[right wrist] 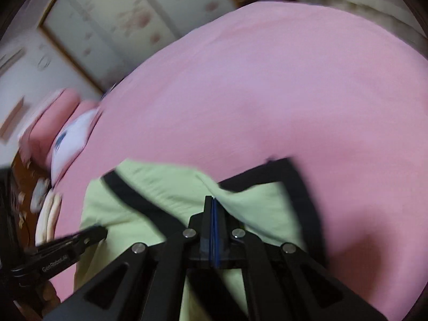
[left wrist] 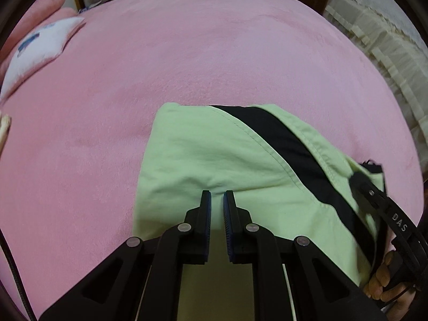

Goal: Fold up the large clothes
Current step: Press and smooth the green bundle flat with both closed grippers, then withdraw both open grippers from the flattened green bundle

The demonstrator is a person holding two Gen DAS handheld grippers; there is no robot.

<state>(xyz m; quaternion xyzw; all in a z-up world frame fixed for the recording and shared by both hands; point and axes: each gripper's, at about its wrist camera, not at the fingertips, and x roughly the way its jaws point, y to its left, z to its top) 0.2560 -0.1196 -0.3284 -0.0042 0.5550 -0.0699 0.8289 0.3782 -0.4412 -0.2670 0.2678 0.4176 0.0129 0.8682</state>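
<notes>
Left wrist view: one light green garment [left wrist: 214,160] with a black stripe [left wrist: 289,144], lying folded on a pink blanket [left wrist: 187,53], lower centre to lower right of frame. Left gripper [left wrist: 217,196] low centre, over the green cloth, jaws nearly together with a narrow gap, nothing visibly pinched between the blue pads. Right gripper [left wrist: 355,178] at the right edge, tip on the garment's right side; "DAS" readable on its black arm. Fingers of a hand [left wrist: 382,278] around its handle, lower right. Sharp here only: the stitched seams beside the stripe, and a cream ruffled cloth [left wrist: 374,40] at upper right.

Right wrist view, blurred: same garment [right wrist: 165,187] in the lower half, two black bands visible, one diagonal at left [right wrist: 139,203], one at right [right wrist: 267,174]. Right gripper [right wrist: 213,200] fully closed, pads pressed together; whether cloth lies between them cannot be told. Left gripper [right wrist: 99,232] entering from lower left, "GenRobot.AI" printed on its arm. Shown here only: floral panelled doors [right wrist: 107,13] at upper left.

In both views: one white pillow with blue print [left wrist: 40,50] [right wrist: 72,139] at the left edge.
</notes>
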